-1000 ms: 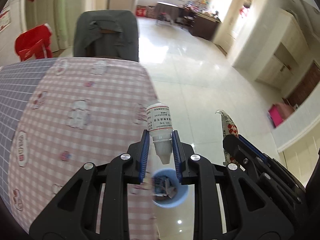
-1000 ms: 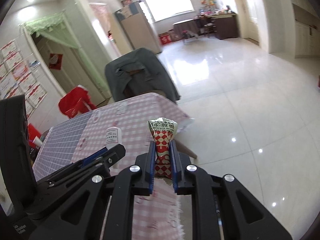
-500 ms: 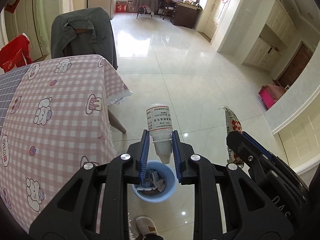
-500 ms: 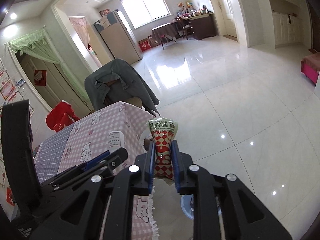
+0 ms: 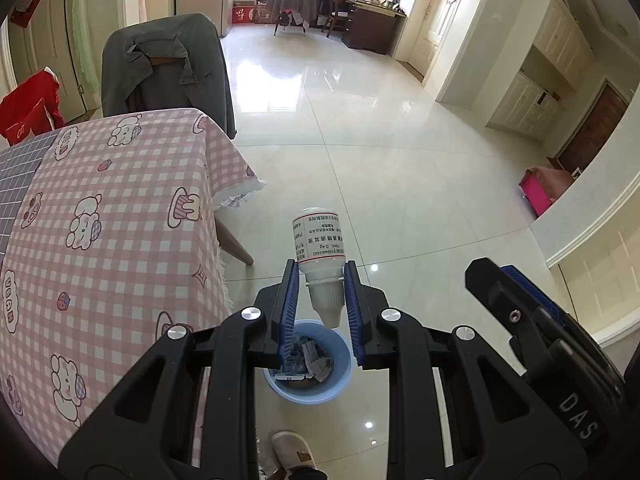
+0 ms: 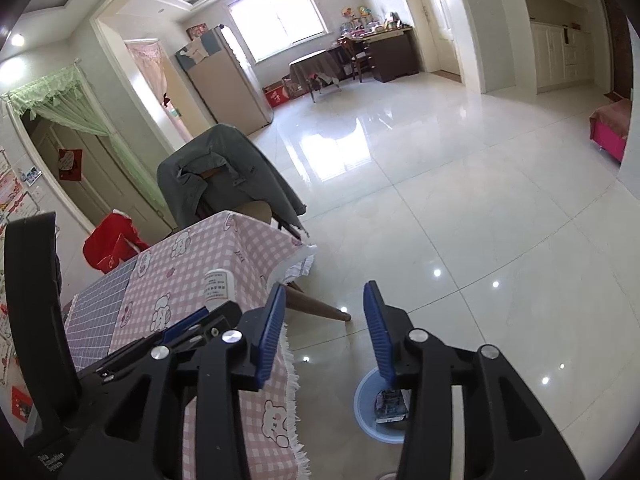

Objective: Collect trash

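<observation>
Snack packet gone as right gripper (image 6: 324, 304) opened empty; left gripper (image 5: 320, 288) clamps bottle (image 5: 319, 242) above floor (image 5: 400, 160)

both views bright, daylit. main source: the far window (image 6: 282, 16), blown out to near white in both. ceiling spots (image 6: 18, 39) lit at upper left in the right wrist view. glossy floor (image 5: 380, 152) carries a broad window glare patch plus small pinpoint reflections nearer the camera. shadows soft and faint. strong fisheye bending: door frames and wall lines curve toward the edges, corners vignetted to black. focus crisp; label text on the bottle (image 5: 319, 240) is sharp. no motion blur seen. tablecloth (image 5: 100, 220) evenly lit, colours a little washed out.
</observation>
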Demonstrator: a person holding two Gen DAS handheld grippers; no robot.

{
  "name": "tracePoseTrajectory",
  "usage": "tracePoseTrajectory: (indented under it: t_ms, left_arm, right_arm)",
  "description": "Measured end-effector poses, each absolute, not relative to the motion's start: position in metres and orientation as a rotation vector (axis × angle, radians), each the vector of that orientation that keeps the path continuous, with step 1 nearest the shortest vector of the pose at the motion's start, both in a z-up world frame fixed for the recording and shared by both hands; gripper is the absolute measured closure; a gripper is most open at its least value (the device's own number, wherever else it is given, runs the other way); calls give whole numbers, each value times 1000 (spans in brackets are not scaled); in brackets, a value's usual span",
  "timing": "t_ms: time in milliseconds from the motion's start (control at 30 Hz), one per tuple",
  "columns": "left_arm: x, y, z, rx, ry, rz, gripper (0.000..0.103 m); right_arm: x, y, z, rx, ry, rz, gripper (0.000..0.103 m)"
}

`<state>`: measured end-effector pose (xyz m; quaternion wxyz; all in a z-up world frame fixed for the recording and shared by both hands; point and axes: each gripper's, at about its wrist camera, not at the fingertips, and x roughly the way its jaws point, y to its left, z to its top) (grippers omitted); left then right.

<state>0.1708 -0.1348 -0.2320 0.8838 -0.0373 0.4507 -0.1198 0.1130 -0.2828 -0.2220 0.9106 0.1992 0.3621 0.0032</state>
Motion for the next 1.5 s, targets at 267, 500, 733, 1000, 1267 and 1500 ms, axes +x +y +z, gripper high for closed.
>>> tracePoseTrajectory:
  t_ms: [267,500,733,1000,1267,1500]
  left_arm:
    - [172,-138,-231,-76,943,-258,80]
    - [172,-139,-229,-75,946,-285,80]
    - [170,-143,-226,-66,961,-302,79]
    - [163,-141,-213,-38,922,-265,47]
    - [150,-130,-190,-15,873,-206,47]
    - [125,-94,-149,-42,830,-102,46]
  right_arm:
    - [109,-291,-217,419,734,-37,56]
    - [104,-293,-211,425,721,-44,54]
    - [102,-293,-206,428,707,-56,52]
    - [97,-291,-200,457,692,-49,52]
    - [93,-284,-186,460,671,0,51]
    - [88,-260,-160,460,651,94,50]
